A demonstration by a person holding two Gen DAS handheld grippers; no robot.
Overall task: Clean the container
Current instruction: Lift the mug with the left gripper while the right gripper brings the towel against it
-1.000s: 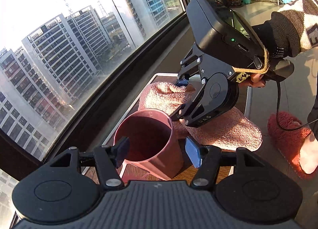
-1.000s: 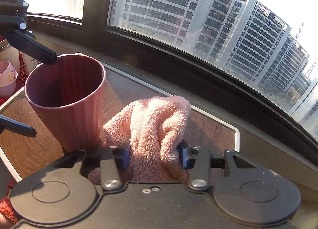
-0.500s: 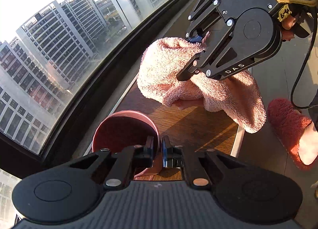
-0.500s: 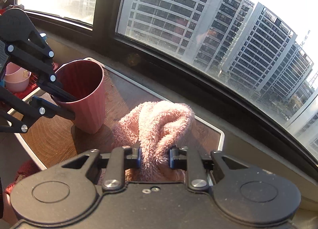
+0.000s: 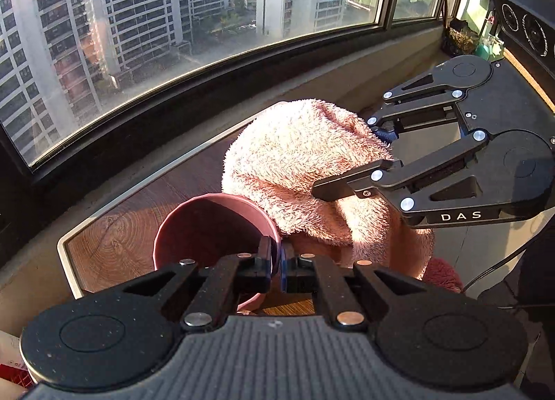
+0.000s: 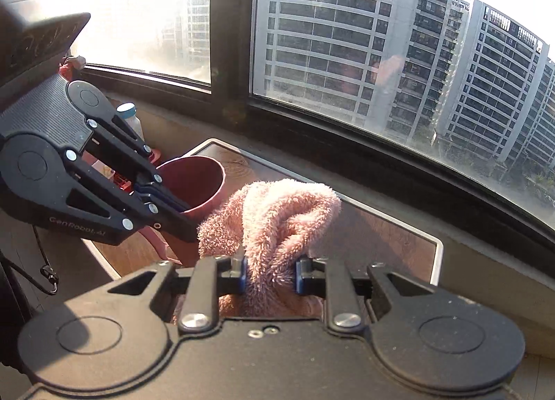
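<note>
A pink ribbed cup (image 5: 211, 226) is held above the wooden table (image 5: 114, 244), with my left gripper (image 5: 280, 261) shut on its near rim. From the right wrist view the same cup (image 6: 197, 185) appears at left, pinched by the left gripper (image 6: 173, 202). A fluffy pink towel (image 6: 277, 216) is bunched between the fingers of my right gripper (image 6: 270, 273), which is shut on it. In the left wrist view the towel (image 5: 301, 171) hangs just right of and above the cup's mouth, gripped by the right gripper (image 5: 350, 164).
The table has a pale metal edge (image 6: 438, 247) and stands against a dark window sill (image 5: 138, 129). A white bottle (image 6: 130, 119) and red items stand at the left beyond the table. A cable (image 6: 45, 261) hangs from the left gripper.
Both grippers have risen and swung toward the window. The cup is now lifted off the table, and the towel has come close beside the cup's rim.
</note>
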